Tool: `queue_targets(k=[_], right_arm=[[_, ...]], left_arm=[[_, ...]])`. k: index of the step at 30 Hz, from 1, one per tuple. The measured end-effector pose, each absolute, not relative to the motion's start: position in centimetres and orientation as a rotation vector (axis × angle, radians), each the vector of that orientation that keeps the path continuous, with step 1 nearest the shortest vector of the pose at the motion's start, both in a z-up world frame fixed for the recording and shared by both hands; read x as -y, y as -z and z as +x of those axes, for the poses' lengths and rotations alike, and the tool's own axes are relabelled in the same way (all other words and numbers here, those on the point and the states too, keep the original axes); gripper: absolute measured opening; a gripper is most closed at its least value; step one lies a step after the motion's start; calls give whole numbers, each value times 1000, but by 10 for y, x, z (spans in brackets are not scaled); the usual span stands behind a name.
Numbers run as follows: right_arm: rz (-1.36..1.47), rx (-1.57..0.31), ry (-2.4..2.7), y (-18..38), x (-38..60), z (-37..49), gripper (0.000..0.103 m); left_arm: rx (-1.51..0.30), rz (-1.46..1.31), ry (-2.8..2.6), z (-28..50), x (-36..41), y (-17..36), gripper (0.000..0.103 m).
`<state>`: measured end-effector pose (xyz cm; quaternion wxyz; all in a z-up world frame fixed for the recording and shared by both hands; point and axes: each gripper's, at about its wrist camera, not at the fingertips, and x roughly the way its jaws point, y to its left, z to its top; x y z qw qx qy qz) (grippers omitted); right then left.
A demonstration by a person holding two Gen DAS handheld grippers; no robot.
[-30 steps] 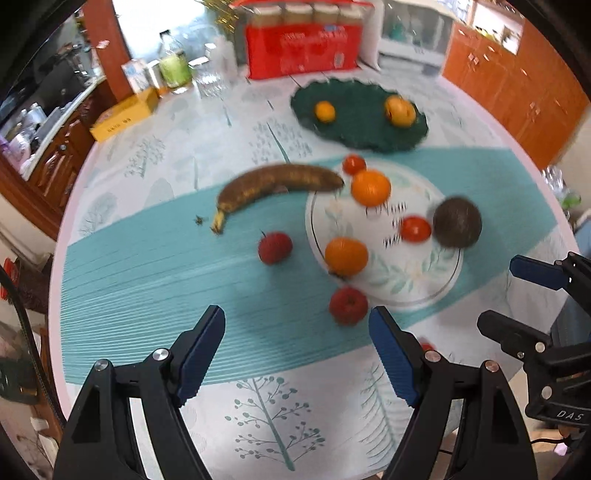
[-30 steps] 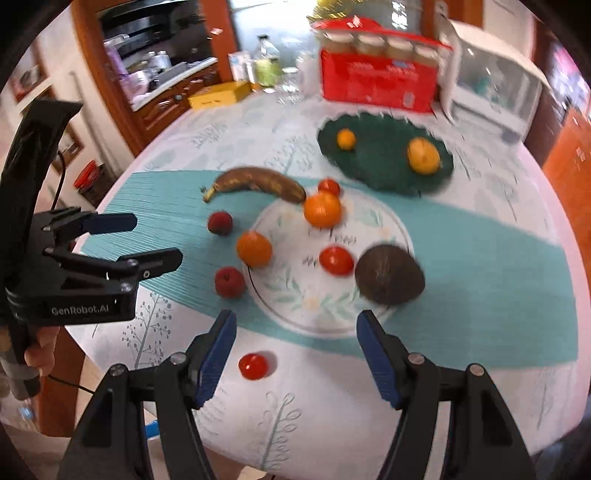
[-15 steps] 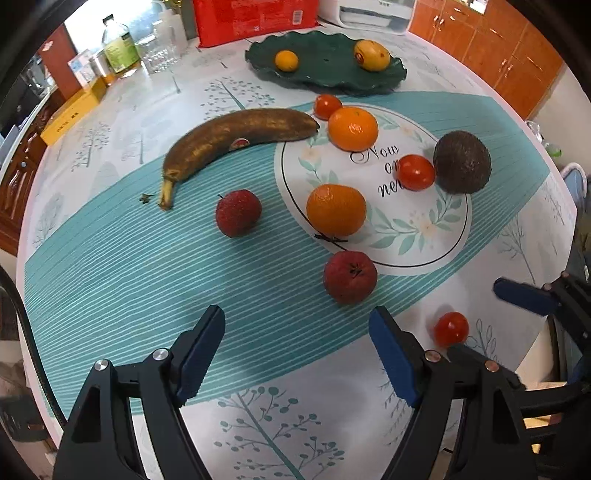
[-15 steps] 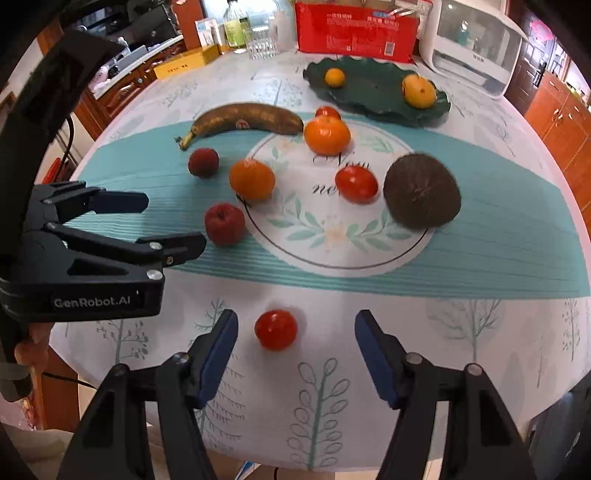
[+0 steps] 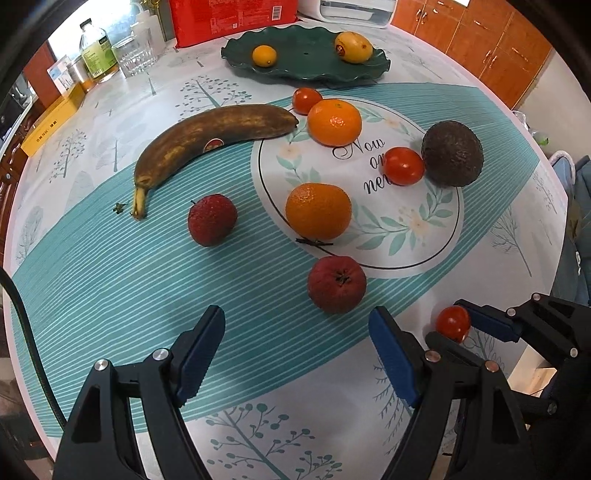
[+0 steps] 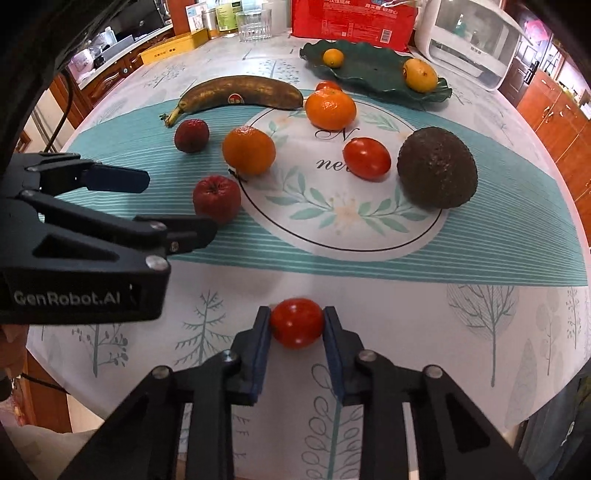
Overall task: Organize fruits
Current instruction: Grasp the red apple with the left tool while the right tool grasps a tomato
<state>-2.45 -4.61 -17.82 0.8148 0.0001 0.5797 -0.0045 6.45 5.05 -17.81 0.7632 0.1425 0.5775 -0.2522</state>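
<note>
My right gripper is closing, and its blue pads press both sides of a small red tomato on the tablecloth near the front edge. This tomato also shows low on the right in the left wrist view. The left gripper stands open and holds nothing, just short of a dark red round fruit. Farther on lie two oranges, two more tomatoes, an avocado, a brown banana and a red berry-like fruit. A green leaf-shaped plate at the back holds two yellow-orange fruits.
Behind the green plate stand a red box, a glass, a bottle and a yellow box. A white appliance is at the back right. The round table's edge curves close by on the right.
Both grippers have come down closer to the table. The right gripper's jaws have shut on the small tomato that lay between them. The left gripper stays open.
</note>
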Motion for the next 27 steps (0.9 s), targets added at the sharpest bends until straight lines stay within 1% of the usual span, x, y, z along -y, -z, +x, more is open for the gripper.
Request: queue_targets(k=[10,12,16,17,18,19,20,21,27], right_arm=[[14,-1238,23,177,51,-26,27],[17,-1238,24,177,51,-26,27],[18,-1238,28,177,52,-26,27],[20,-1238,29,177,52,-26,27],[21,-1239,30,177,52,-26,27],[23,-1239,31,177,52,-26,27],[24,-1239,32,177,52,-26,27],[24,-1240,32,177,52,-26,27],[39,-1240,30,174,53,-26,27]], left_arm=[[-1295,215,555,75,-51,188,79],[-1299,208,558,76,-51,190,74],[-1289,208,557,77,-47,191,62],[-1285,208,560,76,-44,191,56],[-1283,203,567,76,-43,191,52],[-1282,200,572,75,-41,190,45],[-1281,198,576,75,-40,190,34],[-1277,203,578,75,-38,190,32],[-1241,251,560,68,-29,187,31]])
